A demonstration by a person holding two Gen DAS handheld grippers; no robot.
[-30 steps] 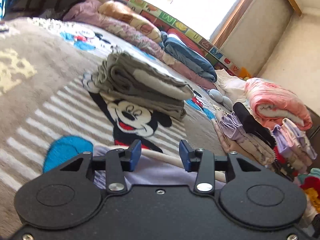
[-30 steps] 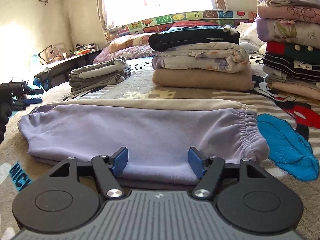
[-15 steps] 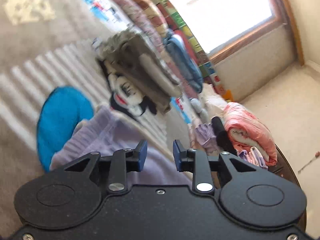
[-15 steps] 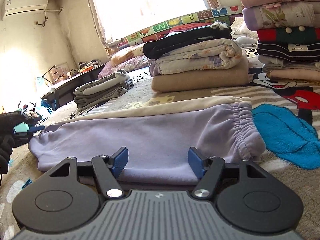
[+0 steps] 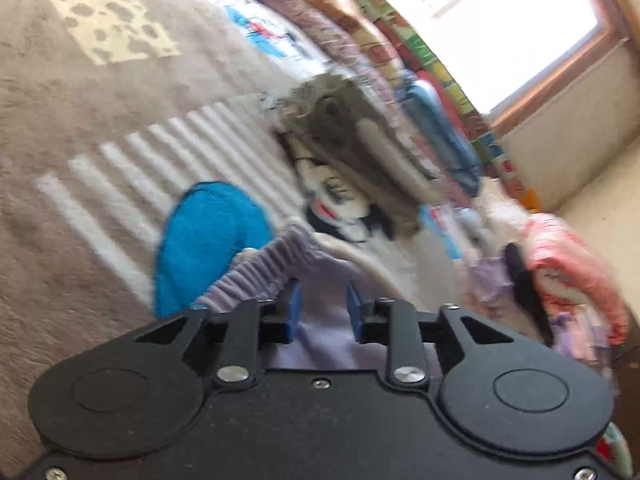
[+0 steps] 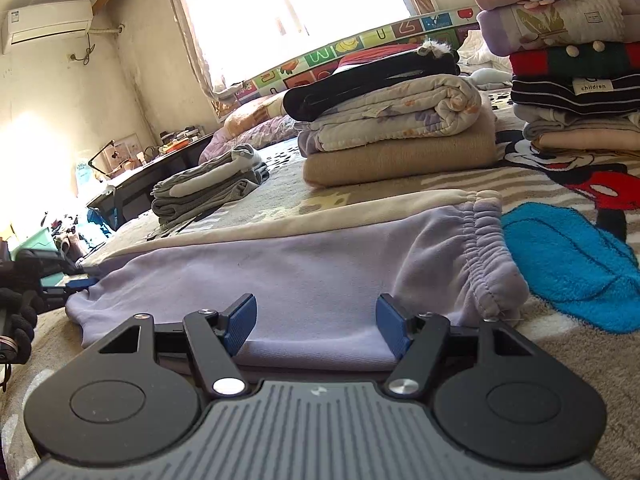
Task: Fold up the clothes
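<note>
Across the blanket (image 6: 400, 184) in front of your right gripper (image 6: 316, 322) the lavender pants (image 6: 304, 268) lie flat, long axis running left-right: gathered waistband (image 6: 486, 248) at your right, the other end off to the left by the left gripper (image 6: 52, 286), which shows there only as blue tips and a gloved hand (image 6: 18, 312). Your right gripper has its jaws wide apart, fingertips just at the near folded edge, nothing pinched. From the left wrist view the left gripper (image 5: 323, 308) sits over lavender cloth with ribbed elastic (image 5: 260, 272) just ahead-left; that frame is motion-blurred, the jaws stand partly apart with fabric between them, not clamped as far as I can tell. So each gripper is at one end region, the right nearer the waistband. My read: the coming fold goes along the long axis, end over end. Keep clear of the folded gray stack (image 6: 208, 188) and the beige-and-floral stack (image 6: 396, 132) behind, well apart from the pants.
</note>
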